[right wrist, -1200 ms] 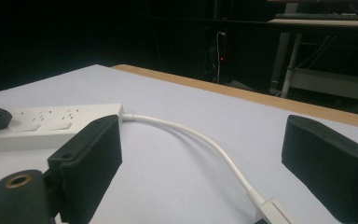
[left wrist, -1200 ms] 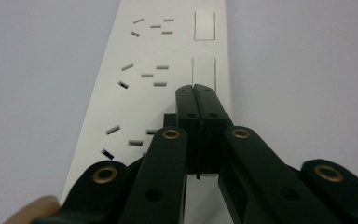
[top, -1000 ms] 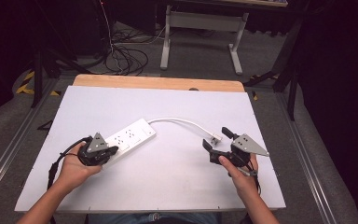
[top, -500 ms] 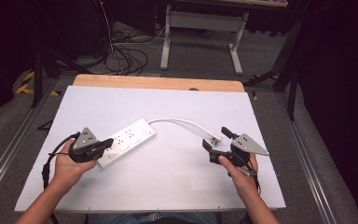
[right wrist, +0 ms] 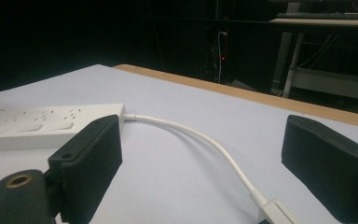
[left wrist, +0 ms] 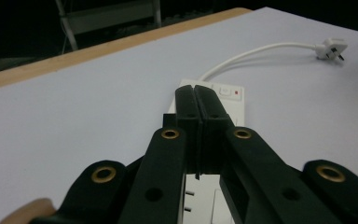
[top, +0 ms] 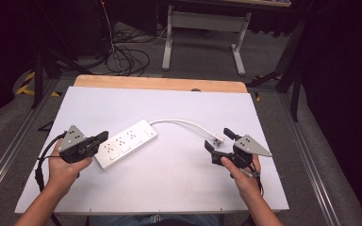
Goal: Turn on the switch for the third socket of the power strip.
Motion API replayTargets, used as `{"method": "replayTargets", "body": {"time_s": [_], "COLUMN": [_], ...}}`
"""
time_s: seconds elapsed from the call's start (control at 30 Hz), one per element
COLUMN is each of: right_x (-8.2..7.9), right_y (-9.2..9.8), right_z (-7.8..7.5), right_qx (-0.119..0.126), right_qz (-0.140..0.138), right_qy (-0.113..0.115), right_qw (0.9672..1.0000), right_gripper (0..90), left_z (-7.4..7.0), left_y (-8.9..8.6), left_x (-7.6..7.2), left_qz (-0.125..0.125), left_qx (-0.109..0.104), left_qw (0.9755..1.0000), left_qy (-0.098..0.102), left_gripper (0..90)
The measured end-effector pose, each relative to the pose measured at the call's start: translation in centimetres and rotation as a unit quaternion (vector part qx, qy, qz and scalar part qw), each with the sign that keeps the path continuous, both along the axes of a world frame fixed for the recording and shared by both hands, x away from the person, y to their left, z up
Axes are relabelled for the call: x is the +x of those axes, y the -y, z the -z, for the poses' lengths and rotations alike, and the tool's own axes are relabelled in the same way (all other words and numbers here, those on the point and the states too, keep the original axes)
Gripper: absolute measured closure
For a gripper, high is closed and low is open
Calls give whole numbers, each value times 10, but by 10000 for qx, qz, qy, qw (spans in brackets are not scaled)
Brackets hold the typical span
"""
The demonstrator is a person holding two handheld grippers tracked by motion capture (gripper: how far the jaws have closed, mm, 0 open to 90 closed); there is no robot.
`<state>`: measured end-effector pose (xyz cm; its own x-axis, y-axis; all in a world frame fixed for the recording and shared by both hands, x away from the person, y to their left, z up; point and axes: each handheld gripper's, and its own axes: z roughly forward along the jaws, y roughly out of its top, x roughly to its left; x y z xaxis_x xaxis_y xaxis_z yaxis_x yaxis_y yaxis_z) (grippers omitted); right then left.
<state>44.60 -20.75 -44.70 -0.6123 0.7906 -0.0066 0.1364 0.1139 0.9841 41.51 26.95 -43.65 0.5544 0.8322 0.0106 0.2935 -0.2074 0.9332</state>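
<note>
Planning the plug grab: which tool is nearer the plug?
Right. The right tool is open at the plug; the left tool is shut at the power strip's far end.

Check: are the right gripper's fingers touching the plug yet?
Apart. In the right gripper view the fingers stand wide open, and the plug lies on the table between them with bare surface either side.

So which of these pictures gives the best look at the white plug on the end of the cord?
The left gripper view: the plug lies whole and unobstructed, prongs visible. The high view shows it small, near the right claw. The right gripper view catches its corner at the bottom edge.
</note>
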Motion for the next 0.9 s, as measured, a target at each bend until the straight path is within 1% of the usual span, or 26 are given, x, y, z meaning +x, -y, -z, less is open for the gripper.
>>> {"method": "replayTargets", "body": {"time_s": [0.1, 0.13, 0.23, 0.33, 0.5, 0.53, 0.67, 0.77, 0.83, 0.9], "right_x": [0, 0, 0, 0, 0, 0, 0, 0, 0, 0], "right_y": [0, 0, 0, 0, -1, -1, -1, -1, -1, -1], "right_z": [0, 0, 0, 0, 0, 0, 0, 0, 0, 0], "right_qx": [-14, -3, -2, -4, -7, -7, -6, -10, -10, -7], "right_qz": [-2, -10, -8, -6, -11, -12, -11, -14, -13, -13], "right_qy": [7, 0, -13, 3, -11, -13, -11, -13, -13, -16], "right_qw": [10000, 10000, 10000, 10000, 10000, 10000, 10000, 10000, 10000, 10000], "right_gripper": [124, 124, 124, 124, 124, 124, 124, 124, 124, 124], "left_z": [-3, -4, -7, -9, -10, -11, -12, -13, -14, -14], "left_y": [-2, -2, -3, -5, -6, -6, -7, -8, -9, -11], "left_x": [-2, -3, -6, -8, -9, -10, -10, -11, -12, -13], "left_qz": [-142, -189, -347, -424, -626, -658, -848, -991, -1072, -1168], "left_qx": [-84, -155, -289, -371, -386, -356, -364, -341, -392, -382], "left_qw": [9997, 9994, 9981, 9970, 9951, 9948, 9923, 9905, 9892, 9877], "left_qy": [178, 229, 429, 530, 657, 693, 825, 888, 914, 969], "left_gripper": [879, 874, 866, 851, 834, 830, 794, 756, 739, 727]}}
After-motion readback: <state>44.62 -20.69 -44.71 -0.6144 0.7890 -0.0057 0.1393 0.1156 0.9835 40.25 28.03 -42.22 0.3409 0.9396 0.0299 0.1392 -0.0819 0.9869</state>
